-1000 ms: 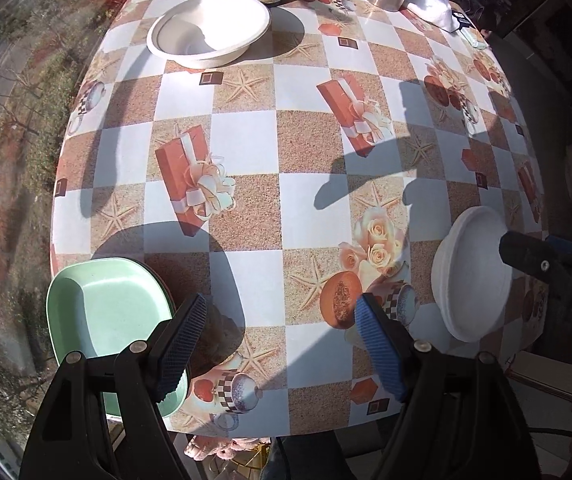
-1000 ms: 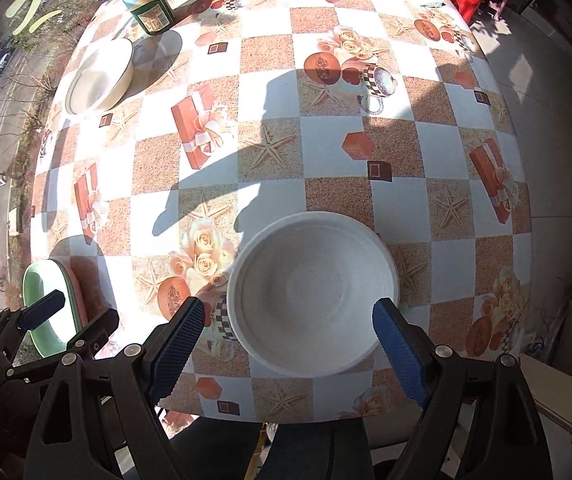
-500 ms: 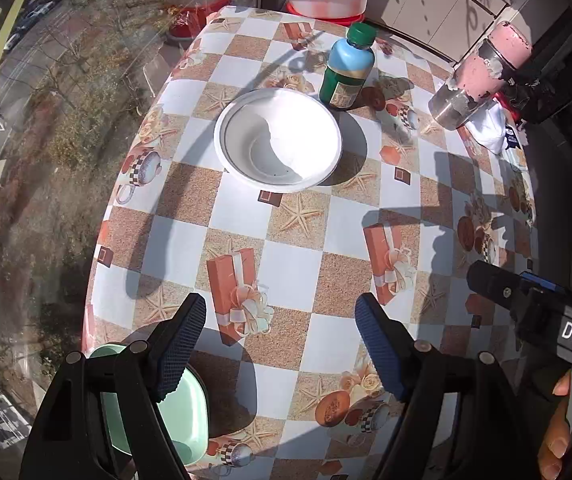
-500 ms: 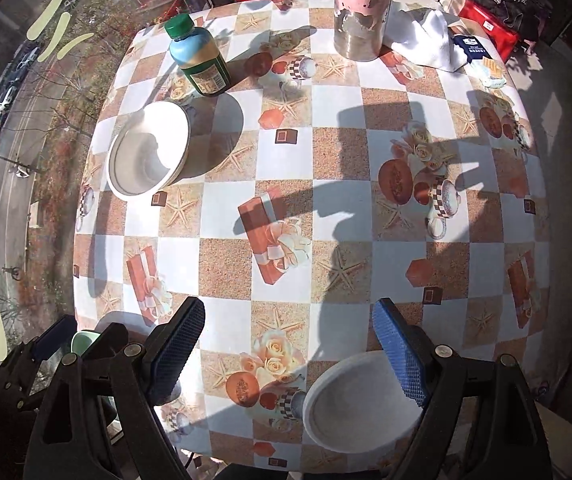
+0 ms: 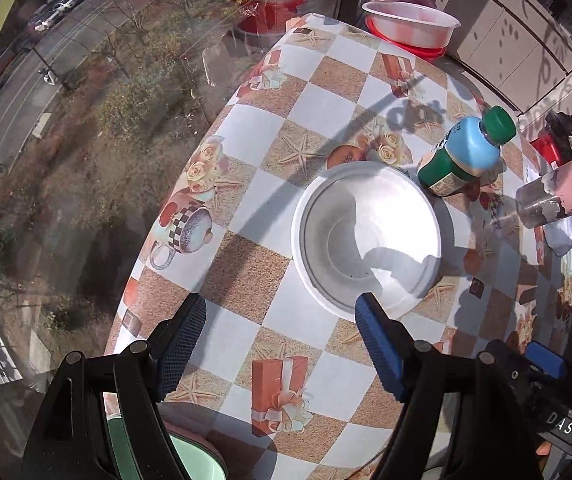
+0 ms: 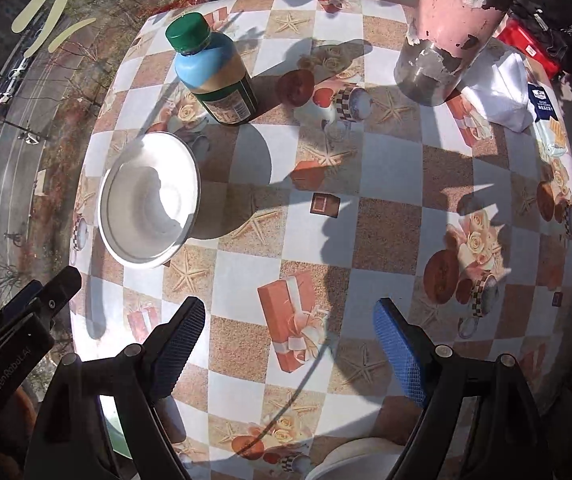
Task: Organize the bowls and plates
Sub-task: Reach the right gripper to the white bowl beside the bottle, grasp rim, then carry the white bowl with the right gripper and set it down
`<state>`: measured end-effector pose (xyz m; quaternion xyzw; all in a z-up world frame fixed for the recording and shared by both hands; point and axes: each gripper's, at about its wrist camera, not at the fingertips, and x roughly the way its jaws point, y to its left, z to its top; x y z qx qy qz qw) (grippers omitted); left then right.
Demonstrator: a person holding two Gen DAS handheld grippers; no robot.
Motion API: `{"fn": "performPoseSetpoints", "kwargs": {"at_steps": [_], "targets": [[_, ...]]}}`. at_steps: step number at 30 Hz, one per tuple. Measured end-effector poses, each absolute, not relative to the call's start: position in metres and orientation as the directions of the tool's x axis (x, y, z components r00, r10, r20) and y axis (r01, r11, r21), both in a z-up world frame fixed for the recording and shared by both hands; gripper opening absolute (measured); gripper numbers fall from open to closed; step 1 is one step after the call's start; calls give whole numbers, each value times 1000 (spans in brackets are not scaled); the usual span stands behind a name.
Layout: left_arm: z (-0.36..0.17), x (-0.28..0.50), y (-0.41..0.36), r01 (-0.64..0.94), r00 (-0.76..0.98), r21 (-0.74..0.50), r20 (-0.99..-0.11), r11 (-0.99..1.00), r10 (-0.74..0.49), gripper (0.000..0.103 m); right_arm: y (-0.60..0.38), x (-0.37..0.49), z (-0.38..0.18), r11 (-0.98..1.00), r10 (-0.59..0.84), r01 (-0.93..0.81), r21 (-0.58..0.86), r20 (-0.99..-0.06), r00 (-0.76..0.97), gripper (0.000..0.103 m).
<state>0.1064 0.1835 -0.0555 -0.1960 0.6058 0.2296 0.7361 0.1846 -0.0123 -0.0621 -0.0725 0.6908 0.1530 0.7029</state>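
A white bowl [image 5: 366,236] [image 6: 149,200] sits empty on the checked tablecloth near a green-capped bottle. My left gripper [image 5: 281,332] hangs open above the cloth just short of that bowl, its right fingertip over the bowl's near rim. My right gripper [image 6: 290,332] is open too, over bare cloth, nothing between its fingers. A second white bowl [image 6: 360,458] peeks in at the table's near edge beneath the right gripper. A mint-green plate [image 5: 189,456] on a pink one lies at the near left edge, partly hidden by the left gripper's body.
A green-capped bottle [image 5: 464,156] [image 6: 213,76] stands right beside the far bowl. A worn pink metal tumbler [image 6: 450,28] and a white cloth [image 6: 502,84] are at the back right. A white basin on a red one [image 5: 410,24] sits beyond the table. The left table edge borders a window.
Both grippers have swept across the table from the near bowl and plates toward the far bowl and bottle. The left one also rolled. Neither has opened or shut.
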Motion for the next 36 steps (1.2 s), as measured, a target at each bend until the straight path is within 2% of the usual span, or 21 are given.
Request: {"fn": "performPoseSetpoints", "kwargs": {"at_steps": [10, 15, 22, 24, 26, 27, 28, 29, 32, 36], "targets": [[-90, 136, 211, -588, 111, 55, -983, 807, 148, 80, 35, 203, -100, 923, 165, -345, 172, -985, -49, 87], [-103, 158, 209, -551, 127, 68, -978, 832, 164, 80, 49, 216, -119, 931, 156, -329, 159, -987, -34, 87], [-134, 179, 204, -506, 53, 97, -988, 857, 143, 78, 65, 226, -138, 926, 153, -344, 157, -987, -37, 87], [-140, 179, 203, -507, 39, 74, -993, 859, 109, 61, 67, 224, -142, 921, 153, -355, 159, -987, -45, 77], [-144, 176, 202, -518, 56, 9, -997, 855, 44, 49, 68, 222, -147, 915, 162, -361, 179, -984, -77, 57], [-143, 176, 200, -516, 68, -16, -997, 856, 23, 38, 68, 220, -150, 912, 169, -363, 192, -981, -93, 51], [-143, 177, 196, -503, 68, -25, -998, 864, 10, 33, 68, 216, -151, 906, 191, -362, 218, -975, -111, 44], [-143, 177, 192, -486, 59, -13, -998, 874, 18, 34, 68, 215, -152, 900, 212, -361, 243, -969, -123, 34], [-142, 170, 183, -461, 48, -12, -999, 887, 11, 33, 72, 209, -150, 883, 230, -381, 274, -960, -157, 19], [-142, 142, 158, -413, 41, -6, -999, 911, 12, 33, 59, 196, -152, 883, 215, -380, 277, -956, -199, 19]]}}
